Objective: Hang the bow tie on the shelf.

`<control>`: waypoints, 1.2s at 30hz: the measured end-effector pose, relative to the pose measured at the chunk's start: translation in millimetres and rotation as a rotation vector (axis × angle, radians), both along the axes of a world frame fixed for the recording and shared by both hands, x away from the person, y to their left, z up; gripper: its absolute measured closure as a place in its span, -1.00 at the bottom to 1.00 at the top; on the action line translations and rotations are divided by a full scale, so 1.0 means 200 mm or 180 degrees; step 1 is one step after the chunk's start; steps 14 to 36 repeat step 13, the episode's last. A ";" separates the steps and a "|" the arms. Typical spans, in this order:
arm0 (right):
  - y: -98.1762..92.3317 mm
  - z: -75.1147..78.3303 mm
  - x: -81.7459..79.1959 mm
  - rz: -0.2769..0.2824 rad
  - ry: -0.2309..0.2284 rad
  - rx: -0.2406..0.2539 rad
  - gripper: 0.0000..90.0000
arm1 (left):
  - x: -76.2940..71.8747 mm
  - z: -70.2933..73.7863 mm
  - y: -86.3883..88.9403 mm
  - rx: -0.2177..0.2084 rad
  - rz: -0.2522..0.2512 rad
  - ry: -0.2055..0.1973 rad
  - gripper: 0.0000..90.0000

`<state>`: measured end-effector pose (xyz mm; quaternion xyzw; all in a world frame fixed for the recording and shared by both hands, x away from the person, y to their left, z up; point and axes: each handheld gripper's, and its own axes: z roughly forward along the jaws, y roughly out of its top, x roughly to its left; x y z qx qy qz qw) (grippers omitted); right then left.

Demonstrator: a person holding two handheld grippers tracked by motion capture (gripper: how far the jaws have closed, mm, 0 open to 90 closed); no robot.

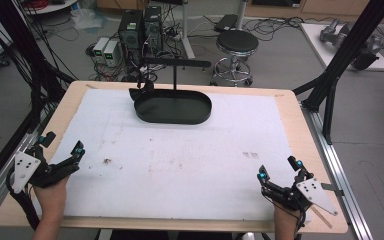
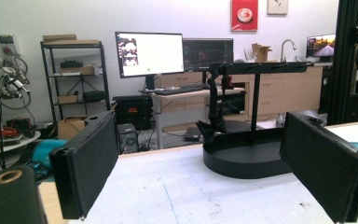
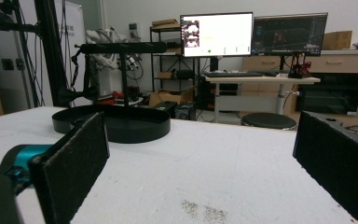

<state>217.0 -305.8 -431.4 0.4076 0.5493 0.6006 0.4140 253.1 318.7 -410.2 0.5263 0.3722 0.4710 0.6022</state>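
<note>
Left gripper [image 1: 62, 159] and right gripper [image 1: 279, 172] rest near the table's near corners, jaws spread wide, holding nothing. Between them lies bare white mat [image 1: 180, 160]. Far across stands a black oval tray [image 1: 172, 106] with a crossbar stand [image 1: 175, 64], possibly fixed inside it.

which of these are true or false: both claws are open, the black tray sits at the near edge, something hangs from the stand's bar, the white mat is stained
1. Both claws are open. True: the left claw and right claw hold nothing, jaws apart.
2. The black tray sits at the near edge. False: it lies at the far side of the mat.
3. Something hangs from the stand. False: its bar is bare.
4. The white mat is stained. True: small dark marks show.
</note>
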 end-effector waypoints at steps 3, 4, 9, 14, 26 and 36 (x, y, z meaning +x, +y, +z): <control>0.00 0.00 0.00 0.0006 0.0010 0.0009 -0.94 | 0.00 0.00 0.00 0.0026 0.0000 0.0028 -0.73; 0.00 0.00 0.00 0.0006 0.0010 0.0009 -0.94 | 0.00 0.00 0.00 0.0026 0.0000 0.0028 -0.73; -0.01 0.01 -0.01 -0.0022 0.0000 0.0005 -0.94 | 0.01 0.00 0.00 0.0025 0.0005 0.0040 -0.73; -0.01 0.01 -0.01 -0.0017 -0.0005 0.0008 -0.94 | 0.01 0.01 0.00 0.0038 0.0011 0.0042 -0.73; -0.01 0.01 -0.01 -0.0017 -0.0005 0.0008 -0.94 | 0.01 0.01 0.00 0.0038 0.0011 0.0042 -0.73; -0.01 0.01 -0.01 -0.0017 -0.0005 0.0008 -0.94 | 0.01 0.01 0.00 0.0038 0.0011 0.0042 -0.73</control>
